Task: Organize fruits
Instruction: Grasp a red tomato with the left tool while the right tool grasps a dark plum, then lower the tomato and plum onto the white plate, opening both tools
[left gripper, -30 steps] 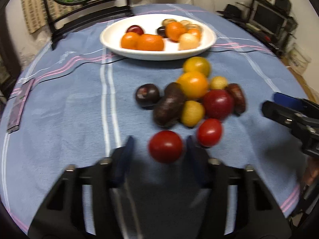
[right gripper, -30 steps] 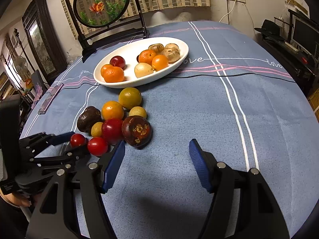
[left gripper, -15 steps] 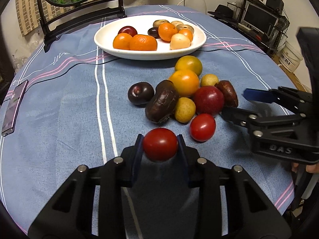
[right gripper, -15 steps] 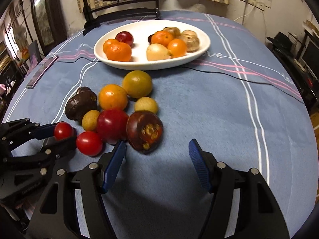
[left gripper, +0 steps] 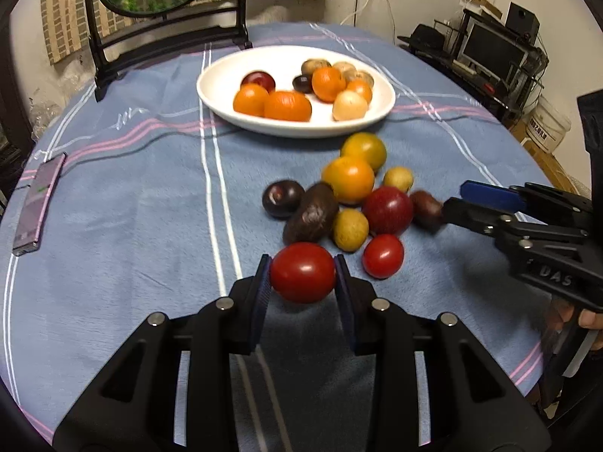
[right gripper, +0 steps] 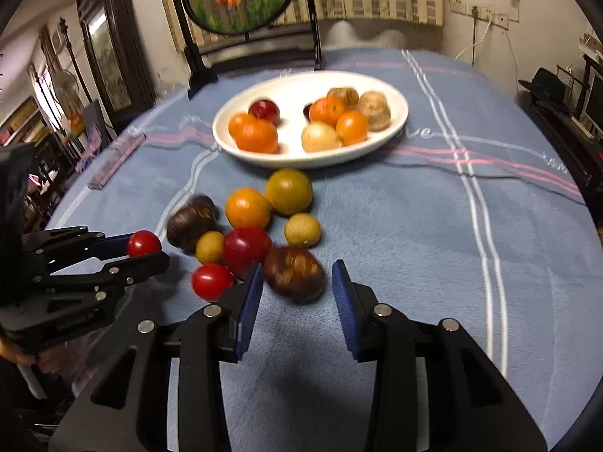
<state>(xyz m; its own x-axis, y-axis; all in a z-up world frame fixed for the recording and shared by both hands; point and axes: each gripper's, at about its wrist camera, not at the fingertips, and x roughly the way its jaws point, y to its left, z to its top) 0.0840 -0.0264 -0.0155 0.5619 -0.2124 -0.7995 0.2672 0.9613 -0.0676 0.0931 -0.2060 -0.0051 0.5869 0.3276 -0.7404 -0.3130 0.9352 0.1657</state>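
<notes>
Black gripper (left gripper: 302, 290), blue pads (left gripper: 262, 286)

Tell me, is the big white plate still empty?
No, the white plate already holds several fruits, among them oranges and a dark red plum.

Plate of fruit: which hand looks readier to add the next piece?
Left. Its gripper is shut on a red tomato, while the right gripper is open around a brown fruit, not gripping it.
</notes>
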